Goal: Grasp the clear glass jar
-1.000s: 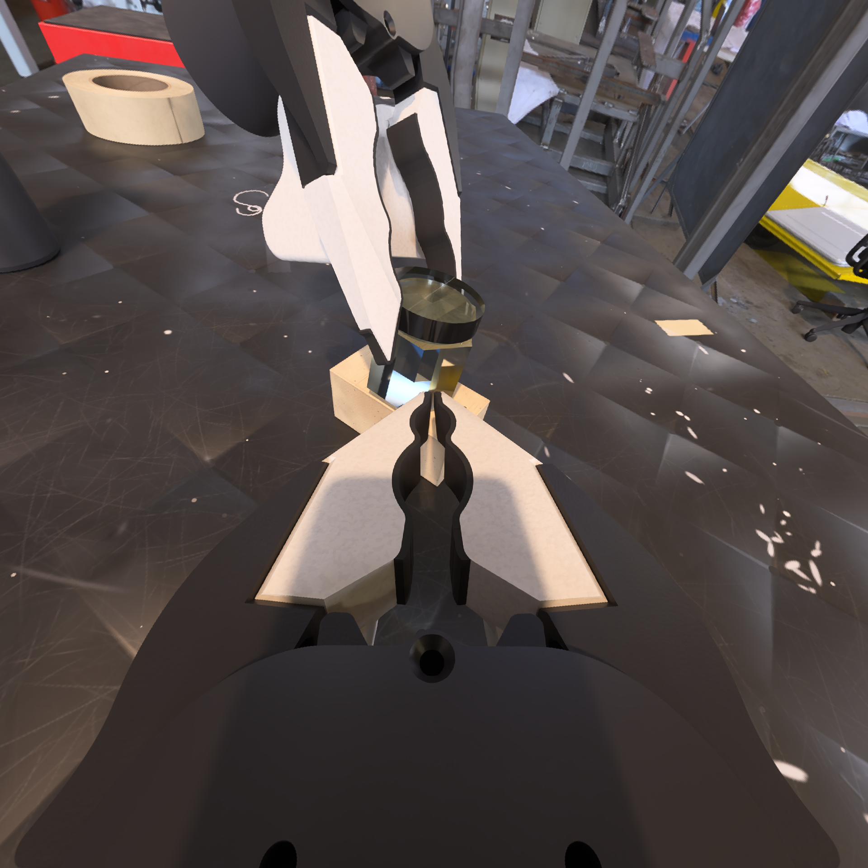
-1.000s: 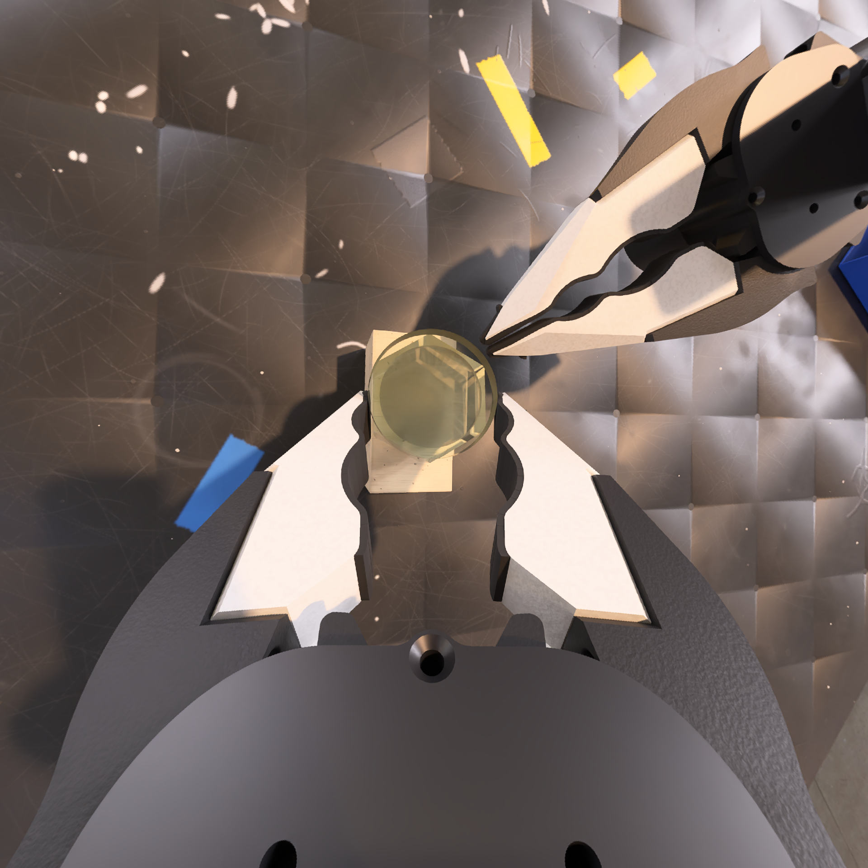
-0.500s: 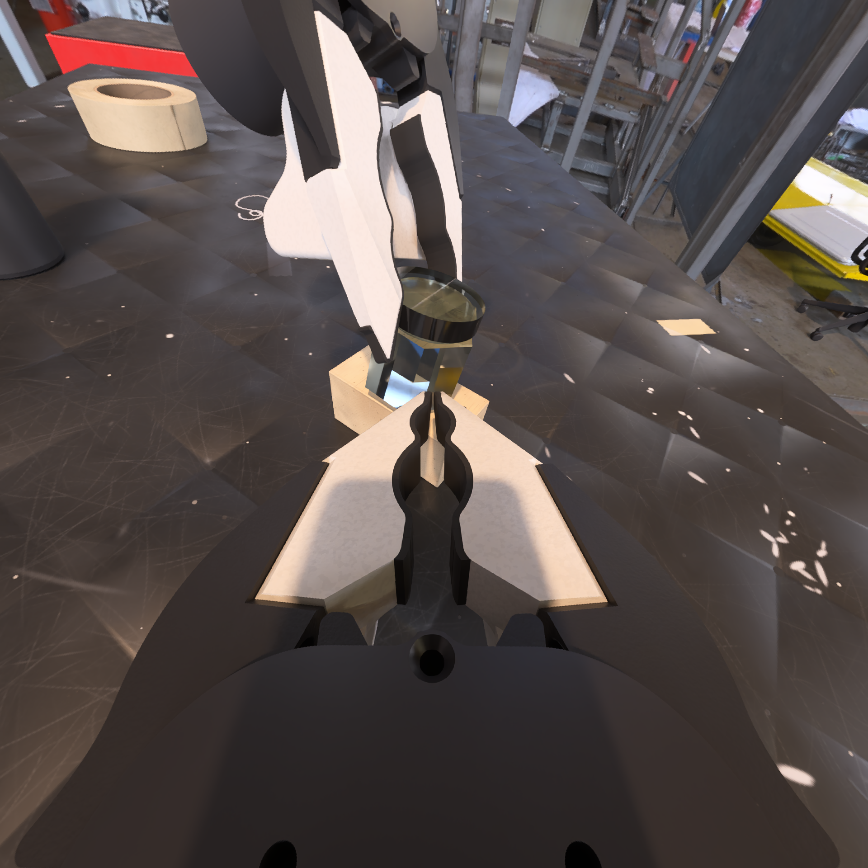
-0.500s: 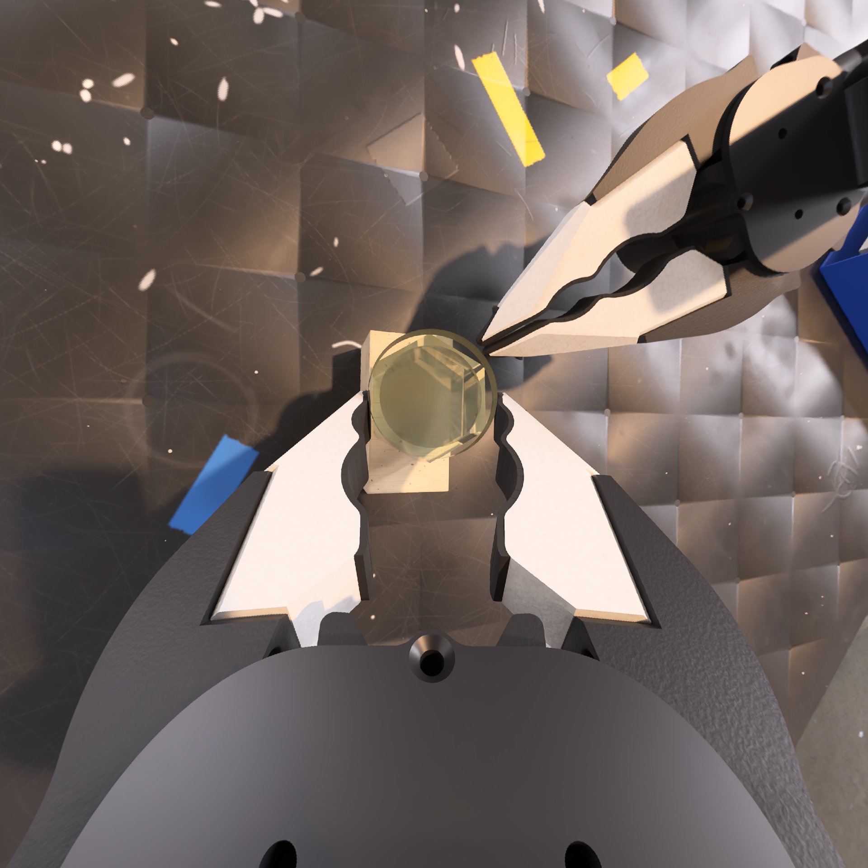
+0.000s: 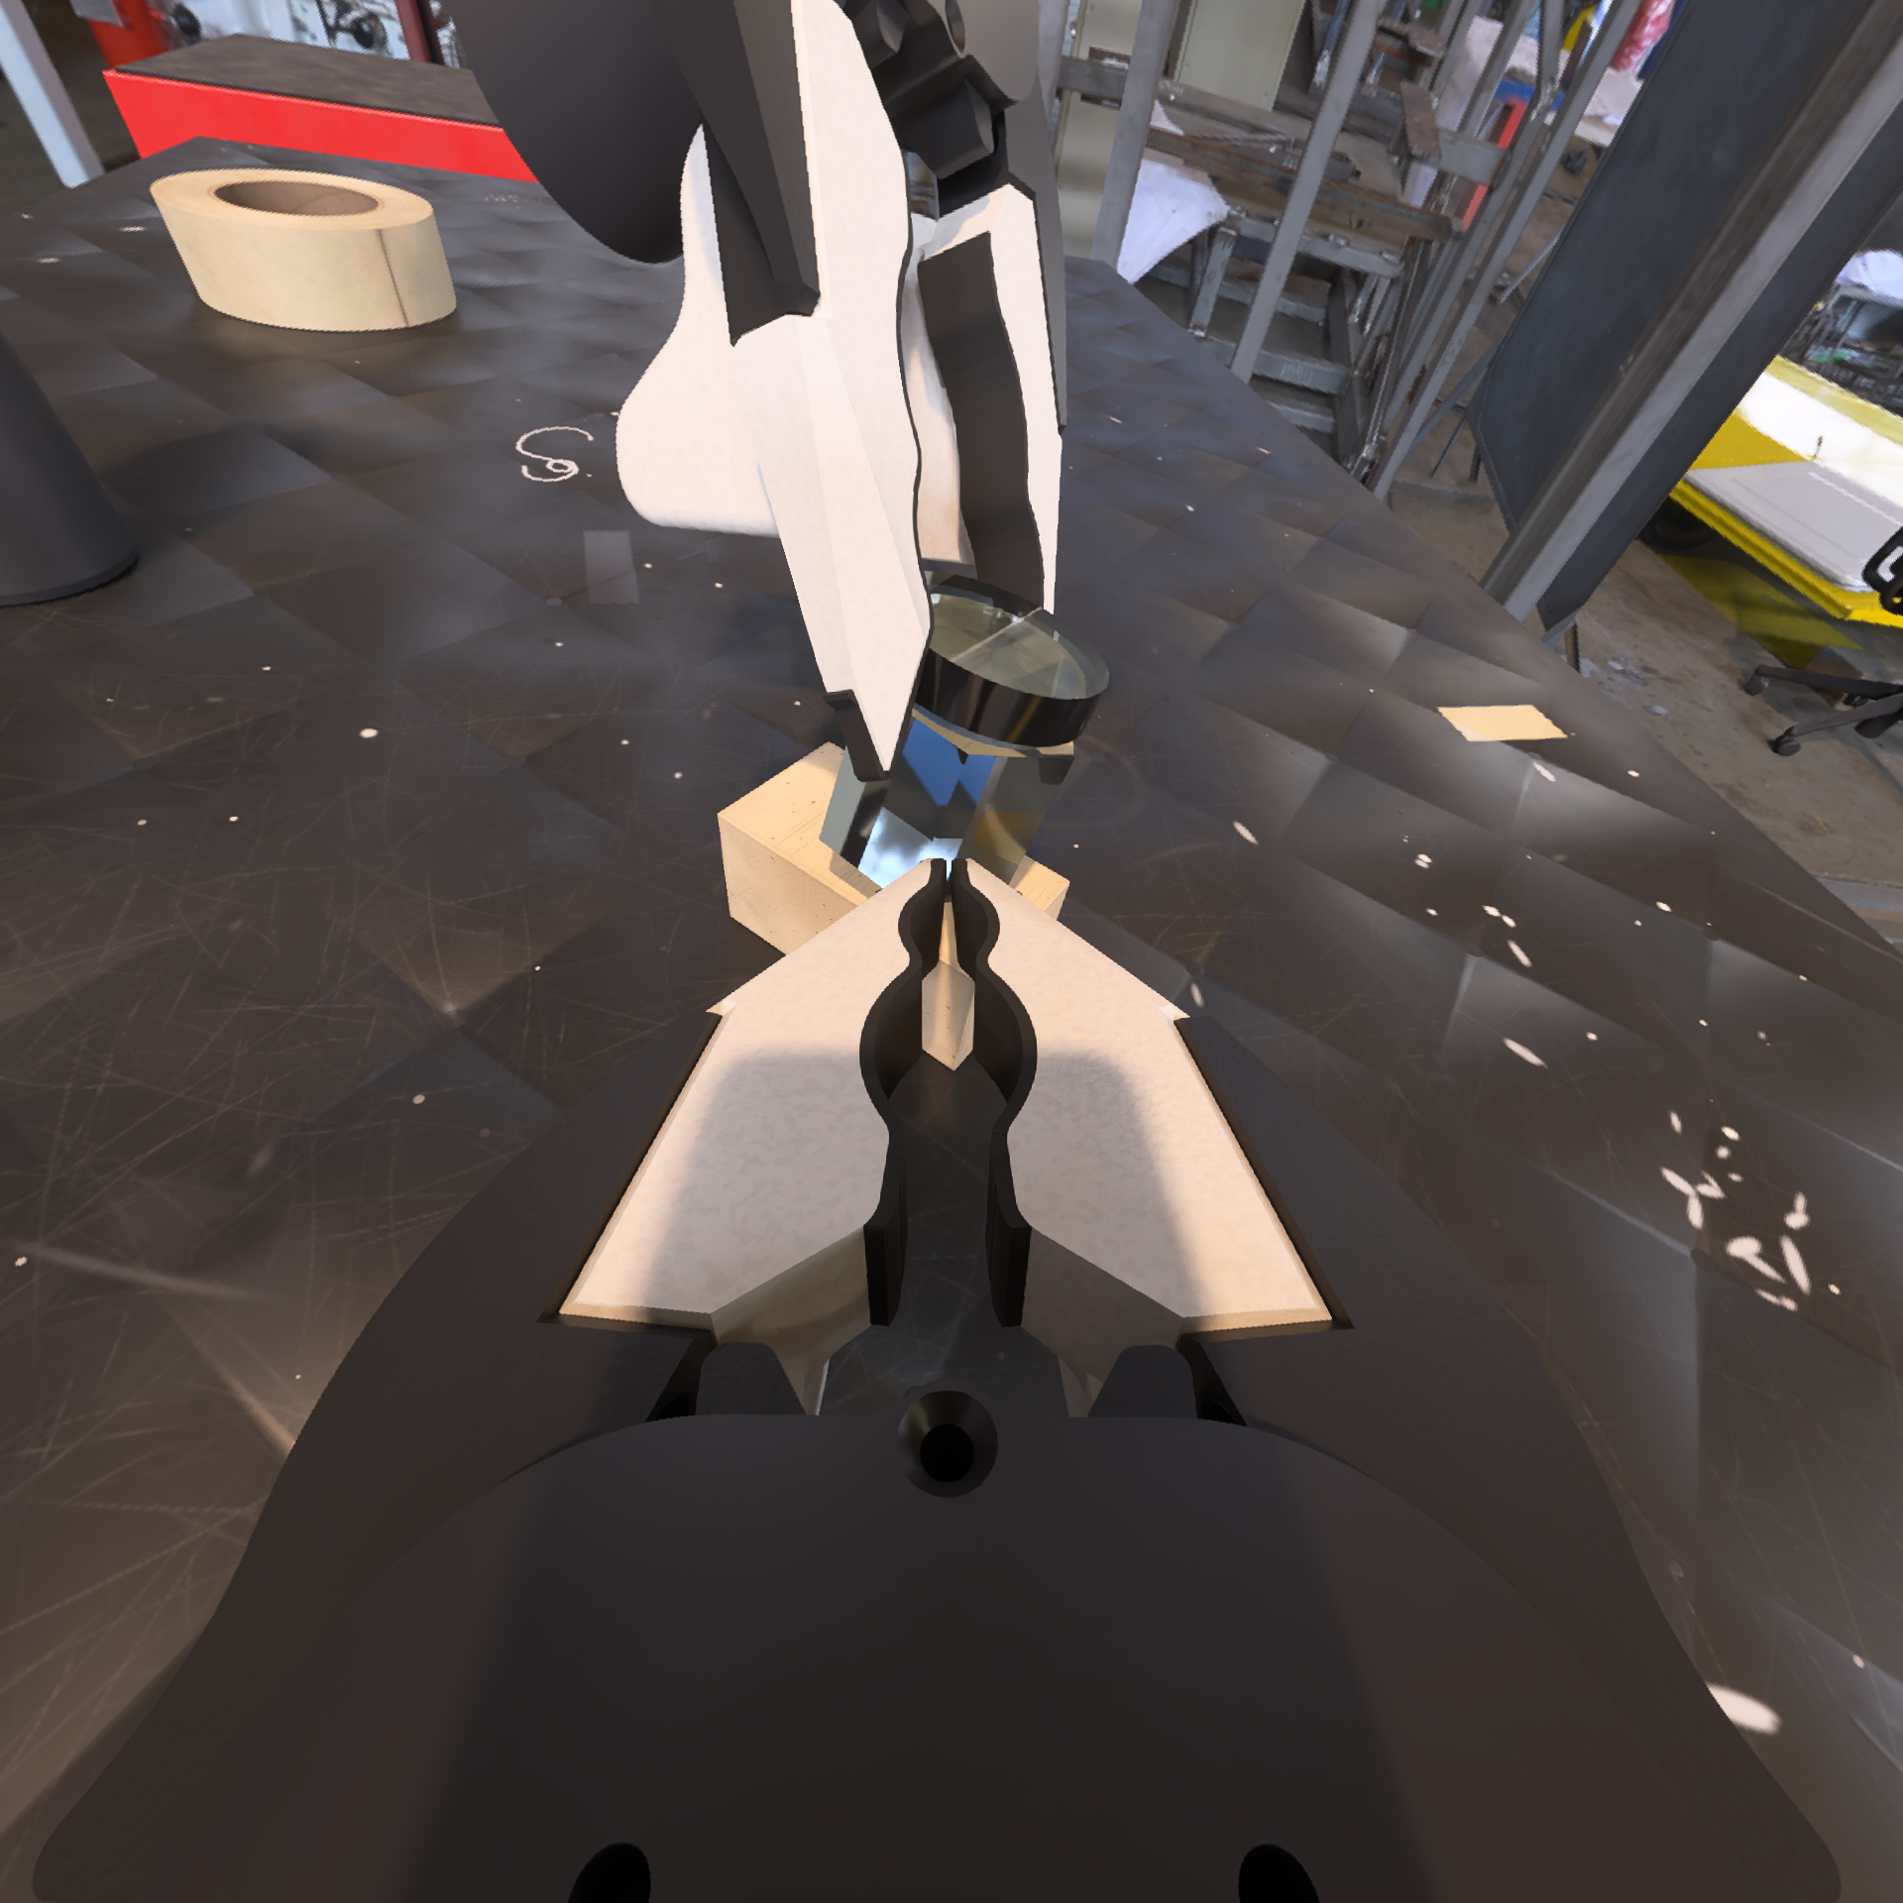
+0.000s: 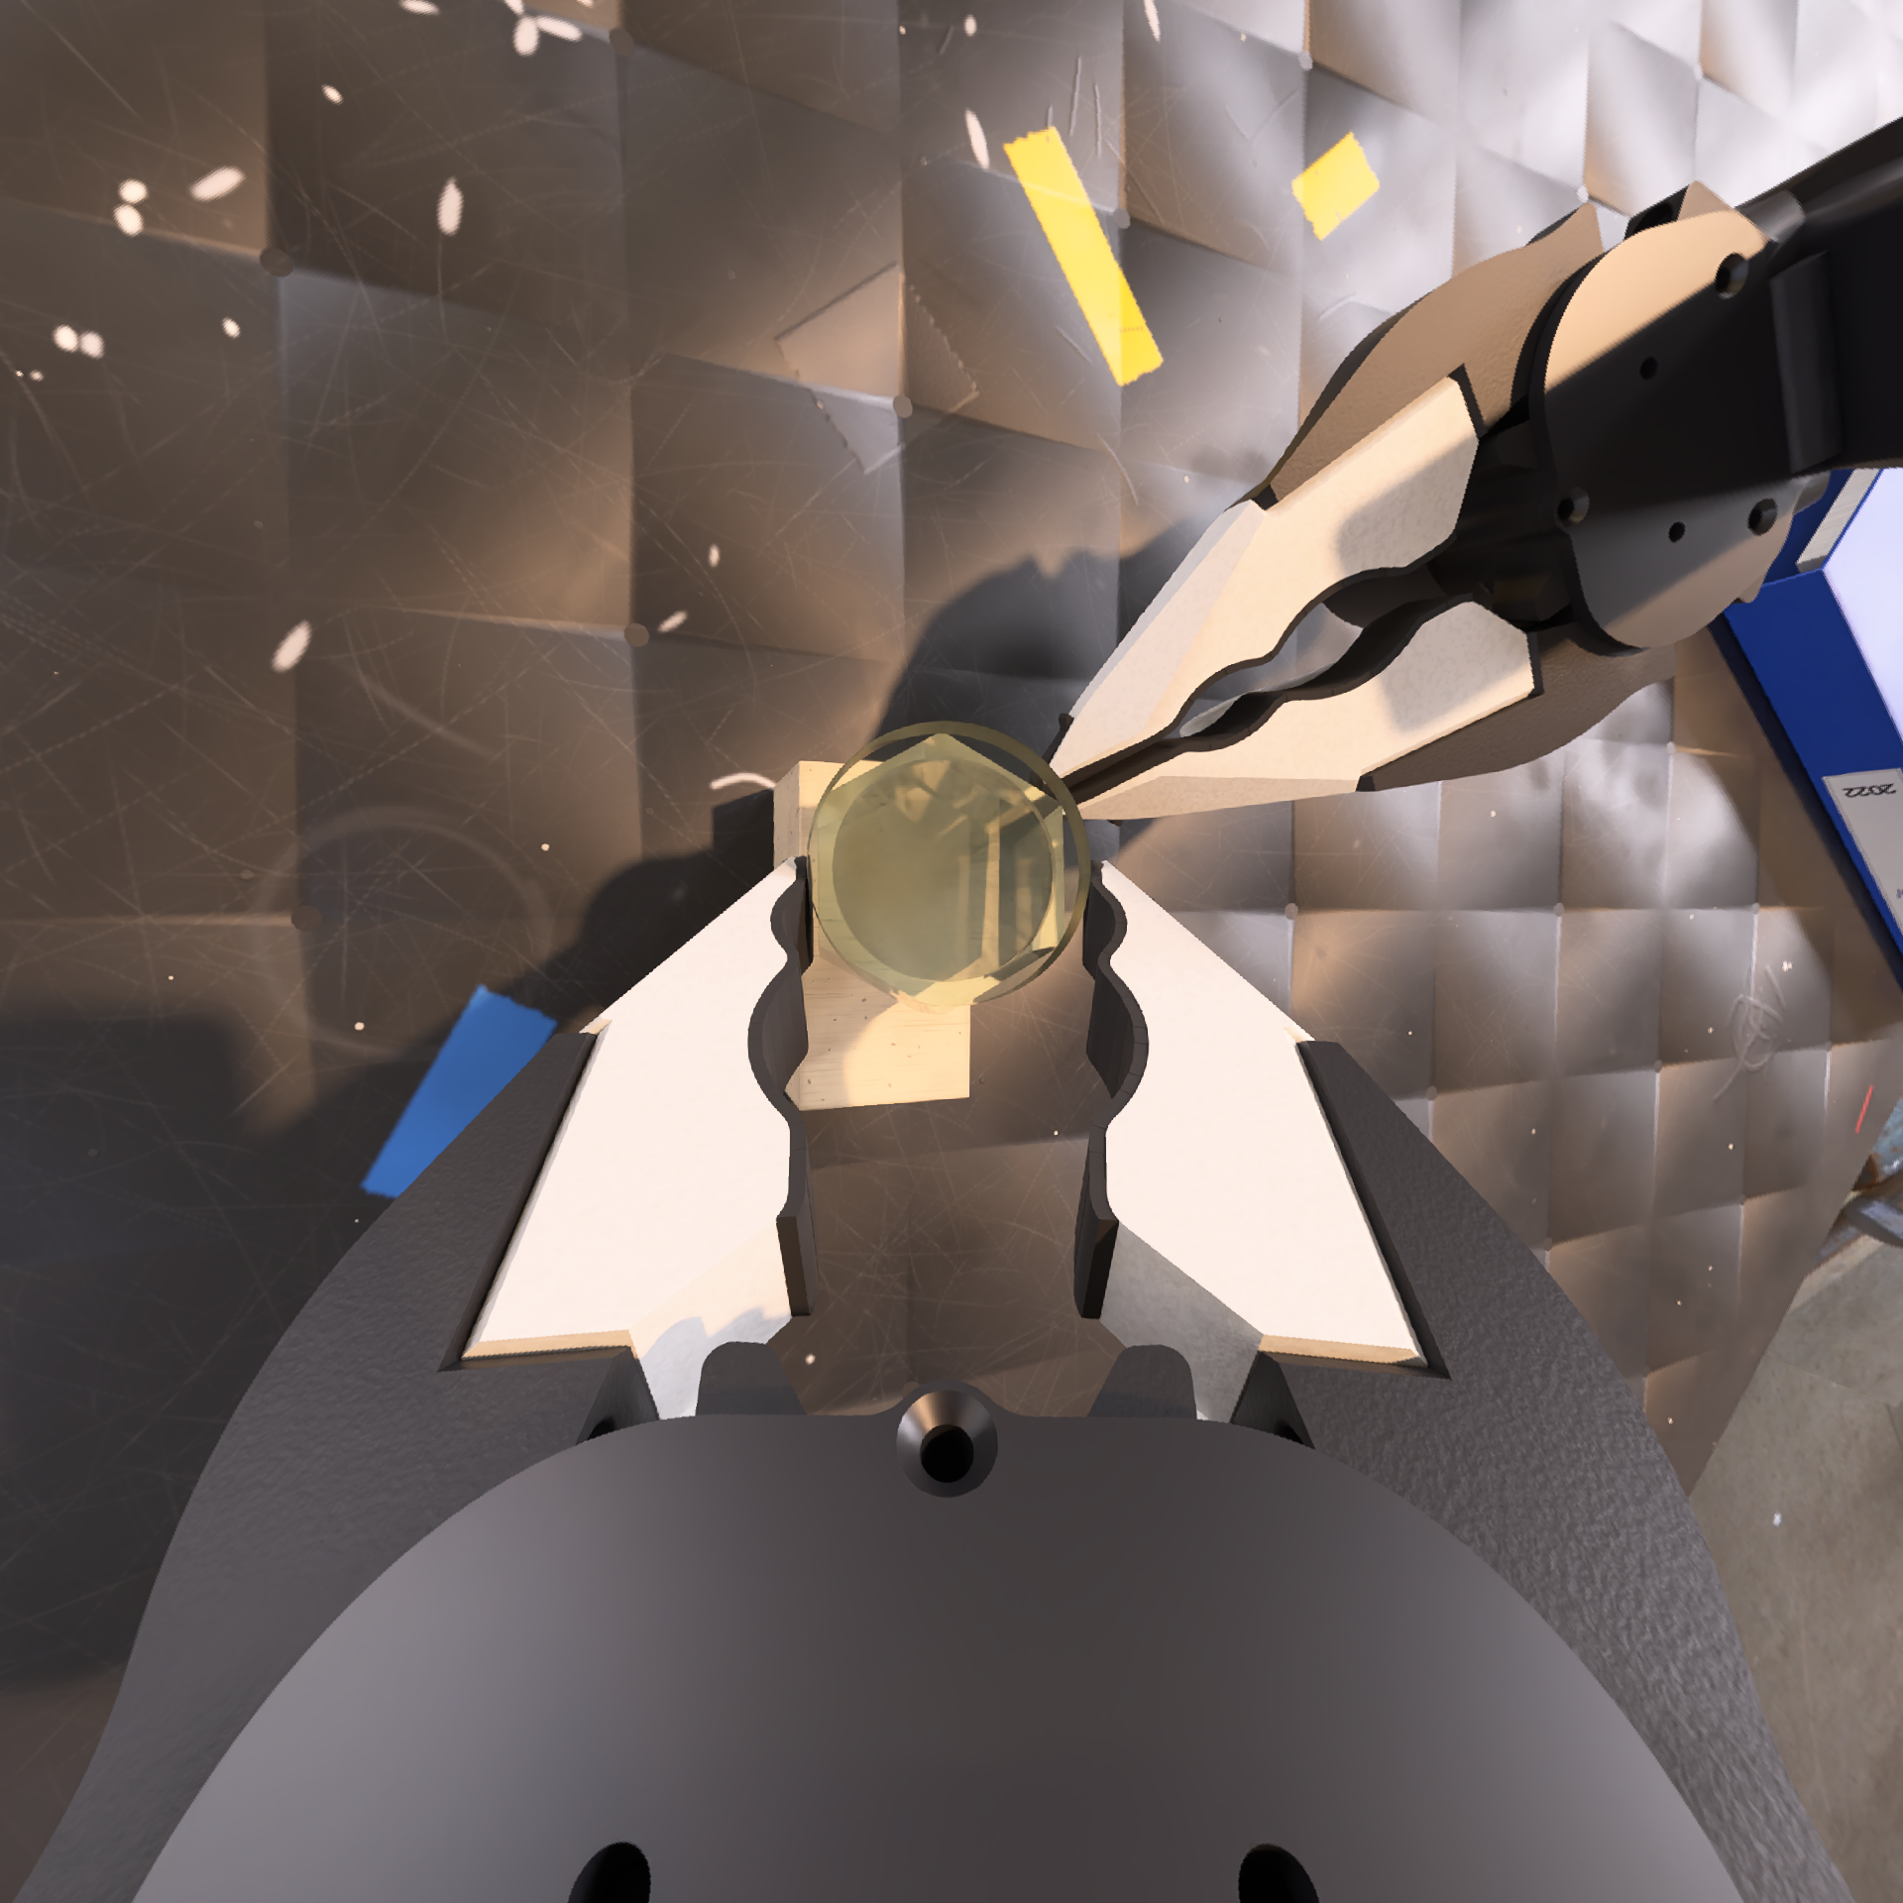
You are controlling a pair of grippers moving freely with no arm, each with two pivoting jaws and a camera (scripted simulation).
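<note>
The clear glass jar (image 6: 947, 865), with a round lid and a hexagonal body, sits between my right gripper's (image 6: 947, 875) fingertips, which press on both sides of it. In the left wrist view the right gripper (image 5: 958, 685) comes down from above and clamps the jar (image 5: 968, 783) at its lid, tilted, with its base just over a pale wooden block (image 5: 783, 875). My left gripper (image 5: 945, 875) is shut and empty, its tips right at the jar's lower side. It also shows in the right wrist view (image 6: 1071, 772), pointing at the jar from the upper right.
A roll of beige tape (image 5: 299, 247) and a dark cone (image 5: 41, 494) stand at the far left of the dark scratched table (image 5: 309, 927). Yellow tape strips (image 6: 1081, 257), a blue strip (image 6: 453, 1092) and a blue box (image 6: 1833, 669) lie around. The table edge runs along the right.
The right gripper has moved up and slightly right with the jar, which now tilts and sits higher over the block. The left gripper stays shut beside it.
</note>
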